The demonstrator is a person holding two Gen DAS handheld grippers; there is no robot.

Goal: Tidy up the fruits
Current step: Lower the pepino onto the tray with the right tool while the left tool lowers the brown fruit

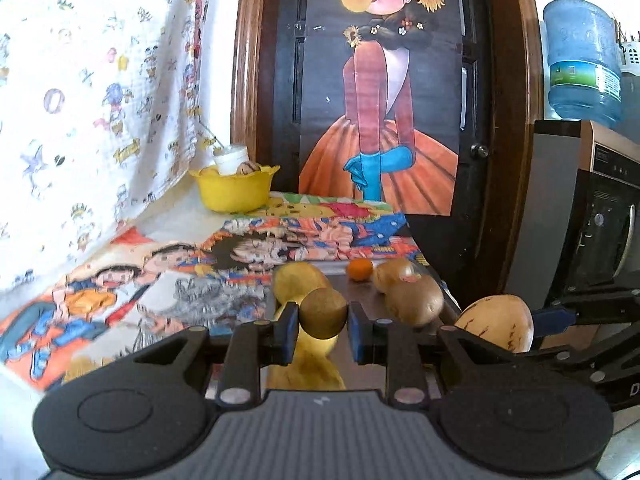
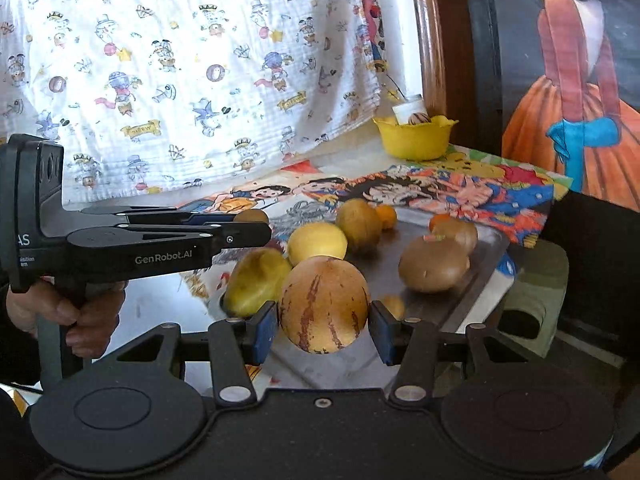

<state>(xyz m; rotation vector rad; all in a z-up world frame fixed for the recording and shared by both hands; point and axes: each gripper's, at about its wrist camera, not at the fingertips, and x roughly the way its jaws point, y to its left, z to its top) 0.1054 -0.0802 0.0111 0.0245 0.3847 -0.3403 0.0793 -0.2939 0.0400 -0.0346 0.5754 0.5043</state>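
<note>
Table [image 2: 160, 316]; cartoon cloth [image 2: 460, 188]; metal tray [image 2: 472, 276].

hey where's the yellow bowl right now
The yellow bowl sits at the far end of the table on the cartoon-print mat, against the white printed cloth and beside the wooden door frame, well beyond the fruit tray.

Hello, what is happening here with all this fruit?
A person is sorting fruit with two handheld grippers. The left gripper holds a small brown kiwi; the right gripper holds a striped yellow melon. More fruit lies on the metal tray. A yellow bowl stands at the back.
</note>
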